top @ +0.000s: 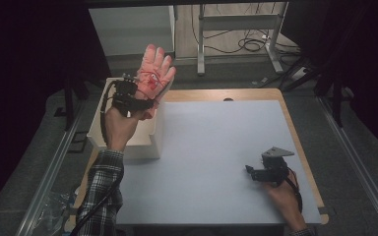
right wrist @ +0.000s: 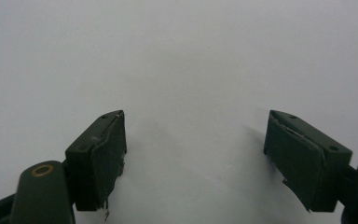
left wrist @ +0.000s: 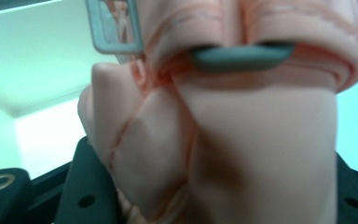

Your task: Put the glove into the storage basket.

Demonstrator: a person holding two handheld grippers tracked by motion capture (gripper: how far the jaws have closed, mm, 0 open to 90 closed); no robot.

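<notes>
One pink glove (top: 153,73) pinched at its cuff by left gripper (top: 137,96), raised above white bin (top: 128,140), fingers toward 12 o'clock, long axis upright. Right gripper (top: 252,172) spread, resting on worktop (top: 211,147) at 4 o'clock.

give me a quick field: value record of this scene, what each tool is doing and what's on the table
left tool: raised above the table, shut on a pink glove held upright, fingers spread
glove detail: pale pink fabric with red marking on the palm side; in the left gripper view it bunches between the jaws
right tool: open, holds nothing, low over the table's near right part
table: light grey top with a wooden edge
white box: open-topped, on the table's left side, beneath the raised glove
</notes>
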